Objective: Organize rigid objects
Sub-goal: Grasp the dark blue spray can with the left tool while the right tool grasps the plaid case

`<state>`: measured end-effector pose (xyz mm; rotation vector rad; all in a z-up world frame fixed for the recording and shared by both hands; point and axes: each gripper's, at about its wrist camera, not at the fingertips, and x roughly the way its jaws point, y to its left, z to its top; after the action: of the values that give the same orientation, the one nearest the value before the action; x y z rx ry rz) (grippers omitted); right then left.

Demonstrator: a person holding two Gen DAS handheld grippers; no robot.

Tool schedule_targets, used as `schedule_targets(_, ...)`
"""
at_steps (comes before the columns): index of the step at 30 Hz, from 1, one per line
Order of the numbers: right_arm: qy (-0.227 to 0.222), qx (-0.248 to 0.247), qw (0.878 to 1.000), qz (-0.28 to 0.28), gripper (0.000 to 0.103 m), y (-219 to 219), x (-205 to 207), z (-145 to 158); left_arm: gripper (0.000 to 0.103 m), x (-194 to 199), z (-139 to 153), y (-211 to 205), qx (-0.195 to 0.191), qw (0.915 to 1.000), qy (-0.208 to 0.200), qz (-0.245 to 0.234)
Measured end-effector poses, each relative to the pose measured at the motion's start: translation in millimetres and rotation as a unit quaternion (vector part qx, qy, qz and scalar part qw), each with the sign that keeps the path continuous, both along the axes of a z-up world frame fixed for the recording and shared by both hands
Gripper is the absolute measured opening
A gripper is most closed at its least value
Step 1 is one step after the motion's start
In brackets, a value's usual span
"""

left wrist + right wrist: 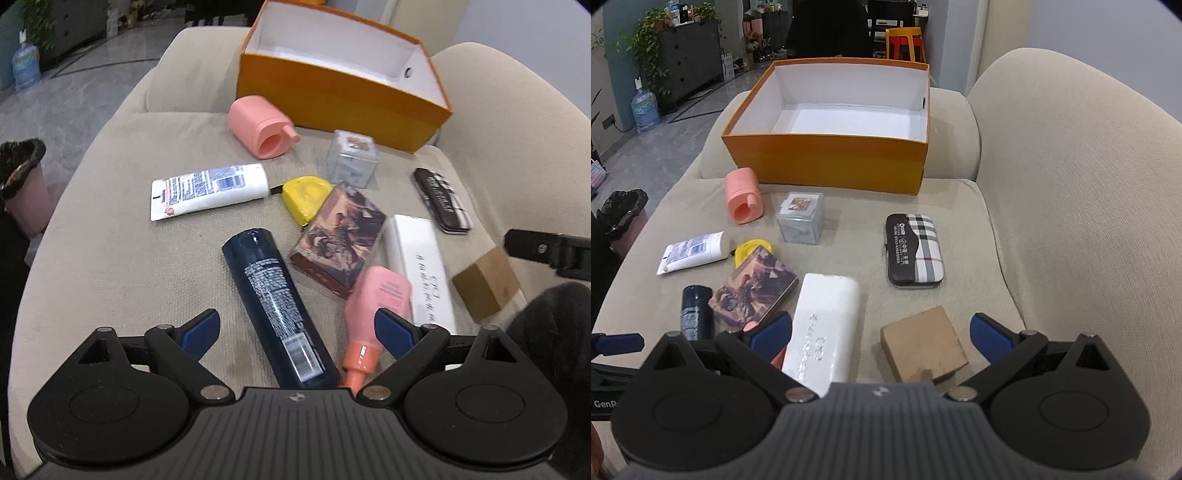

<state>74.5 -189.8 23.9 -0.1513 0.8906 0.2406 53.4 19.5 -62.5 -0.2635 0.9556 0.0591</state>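
An open orange box [827,158], white and empty inside, stands at the back of a beige sofa seat; it also shows in the left wrist view [332,107]. Loose items lie before it. My left gripper [297,332] is open, low over a dark blue bottle [275,306], with a pink bottle [373,310] by its right finger. My right gripper [881,334] is open, with a brown block [923,345] and a white box [825,328] between its fingers.
Also on the seat are a pink cylinder [742,195], a clear cube [801,218], a white tube [694,253], a yellow tape measure [304,194], a picture card box [753,290] and a plaid case [914,249]. The sofa back [1071,203] rises on the right.
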Motion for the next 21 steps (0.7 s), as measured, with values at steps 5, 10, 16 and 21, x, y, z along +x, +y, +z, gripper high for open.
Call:
schedule_targets(5, -0.003, -0.013, 1.000, -0.006, 0.101, 2, 21, -5, 0.085, 17, -19, 5, -0.002, 0.9996, 0.025, 0.015)
schedule_targets(10, -0.003, -0.032, 0.999, 0.001, 0.101, 9, 47, -17, 0.083, 24, -33, 6, -0.012, 0.9990, 0.040, 0.015)
schedule_targets(16, 0.012, -0.056, 0.998, 0.007, 0.101, 15, 86, -42, 0.084, 29, -38, -4, 0.028, 0.9989, 0.038, -0.009)
schedule_targets(21, 0.034, -0.084, 0.996, 0.016, 0.101, 18, 118, -67, 0.085, 30, -42, -15, 0.068, 0.9968, 0.034, -0.026)
